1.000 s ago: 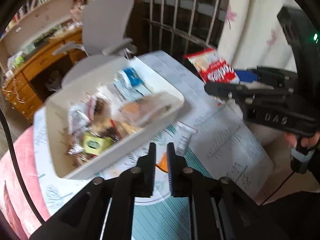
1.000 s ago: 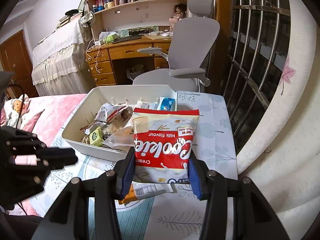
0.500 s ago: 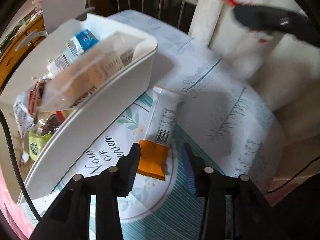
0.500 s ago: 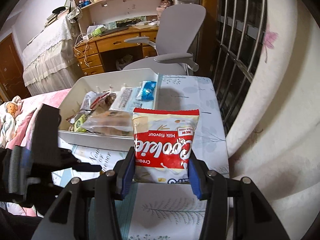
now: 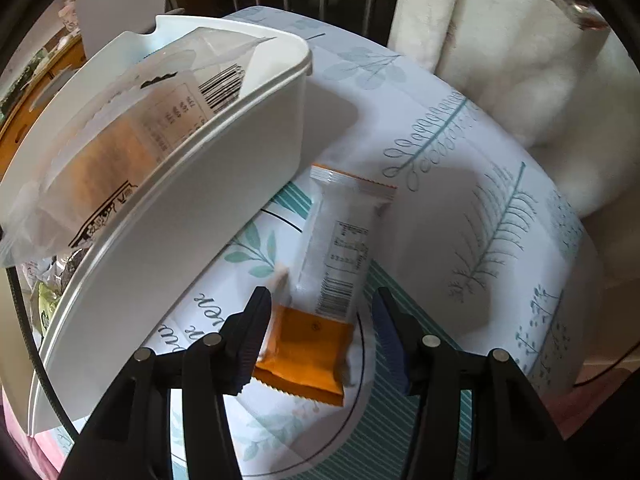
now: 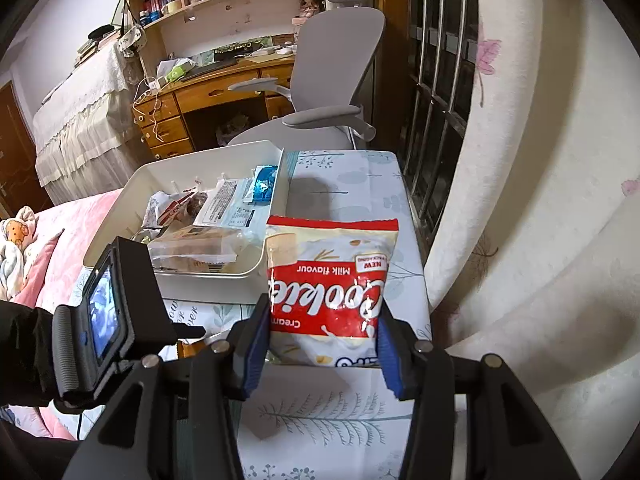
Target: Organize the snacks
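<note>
A white and orange snack bar (image 5: 332, 280) lies on the patterned tablecloth beside the white bin (image 5: 192, 216). My left gripper (image 5: 320, 320) is open, low over the table, its fingers either side of the bar's orange end. My right gripper (image 6: 322, 336) is shut on a red and white cookie bag (image 6: 328, 280) and holds it above the table, right of the bin (image 6: 216, 276). The bin holds several wrapped snacks, with a clear pack of biscuits (image 5: 108, 148) on top. The left gripper's body (image 6: 116, 320) shows in the right wrist view.
The small table (image 6: 360, 184) stands by a barred window (image 6: 436, 80) and a white curtain (image 5: 520, 60). A grey office chair (image 6: 328, 80) and a wooden desk (image 6: 208, 92) stand behind it. A pink bed (image 6: 52, 240) lies to the left.
My left gripper opened, swung down and moved in over the snack bar, straddling its orange end. My right gripper kept the cookie bag and drifted slightly back and right.
</note>
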The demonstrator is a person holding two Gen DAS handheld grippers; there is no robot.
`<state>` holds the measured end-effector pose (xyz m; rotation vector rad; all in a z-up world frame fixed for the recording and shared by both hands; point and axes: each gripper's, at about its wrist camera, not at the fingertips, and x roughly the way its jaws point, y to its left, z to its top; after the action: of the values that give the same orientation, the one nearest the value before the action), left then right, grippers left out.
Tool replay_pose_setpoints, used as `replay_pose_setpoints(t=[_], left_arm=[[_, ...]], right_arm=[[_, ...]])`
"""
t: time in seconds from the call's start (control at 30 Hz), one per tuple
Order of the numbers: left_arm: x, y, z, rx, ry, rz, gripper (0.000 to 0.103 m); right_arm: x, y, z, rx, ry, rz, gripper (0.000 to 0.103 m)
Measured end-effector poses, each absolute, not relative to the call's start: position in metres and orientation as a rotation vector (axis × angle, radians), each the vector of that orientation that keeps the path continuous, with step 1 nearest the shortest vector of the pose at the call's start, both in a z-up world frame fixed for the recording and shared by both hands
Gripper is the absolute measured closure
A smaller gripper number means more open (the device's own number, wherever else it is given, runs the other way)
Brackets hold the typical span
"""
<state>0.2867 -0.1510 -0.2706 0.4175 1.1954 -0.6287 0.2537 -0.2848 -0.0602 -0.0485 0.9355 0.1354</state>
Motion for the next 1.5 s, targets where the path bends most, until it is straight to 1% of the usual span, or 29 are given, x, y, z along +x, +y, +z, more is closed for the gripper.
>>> replay_pose_setpoints(t=[0.1, 0.17, 0.33, 0.47, 0.67, 0.87, 1.1, 1.27, 1.33, 1.5], left_arm=[[0.292, -0.15, -0.275, 0.404, 1.189, -0.61, 0.052], [0.294, -0.15, -0.278, 0.386, 1.189, -0.6, 0.058], [0.294, -0.146, -0.279, 0.378, 1.166, -0.592, 0.061], [0.29, -0.146, -0.277, 0.375, 1.148, -0.579, 0.066], [0.289, -0.149, -0.273, 0.35, 1.166, -0.575, 0.071], [0.277, -0.153, -0.26, 0.376, 1.161, -0.593, 0.073], [0.259, -0.138, -0.213, 0.311, 1.109, -0.604, 0.073], [0.253, -0.116, -0.163, 0.223, 1.036, -0.575, 0.073], [0.256, -0.105, -0.145, 0.192, 1.004, -0.533, 0.073], [0.272, -0.076, -0.118, 0.104, 0.944, -0.418, 0.072]], right_arm=[[0.253, -0.286, -0.06, -0.048, 0.935, 0.136, 0.055], [0.253, -0.287, -0.06, -0.048, 0.935, 0.137, 0.055], [0.254, -0.289, -0.06, -0.046, 0.935, 0.15, 0.055], [0.255, -0.29, -0.061, -0.046, 0.937, 0.167, 0.055], [0.259, -0.29, -0.059, -0.045, 0.933, 0.169, 0.055], [0.268, -0.289, -0.053, -0.031, 0.922, 0.17, 0.055], [0.284, -0.281, -0.051, -0.034, 0.917, 0.205, 0.055], [0.299, -0.271, -0.056, -0.04, 0.925, 0.259, 0.055], [0.305, -0.266, -0.06, -0.035, 0.931, 0.285, 0.055], [0.321, -0.254, -0.062, -0.005, 0.933, 0.34, 0.055]])
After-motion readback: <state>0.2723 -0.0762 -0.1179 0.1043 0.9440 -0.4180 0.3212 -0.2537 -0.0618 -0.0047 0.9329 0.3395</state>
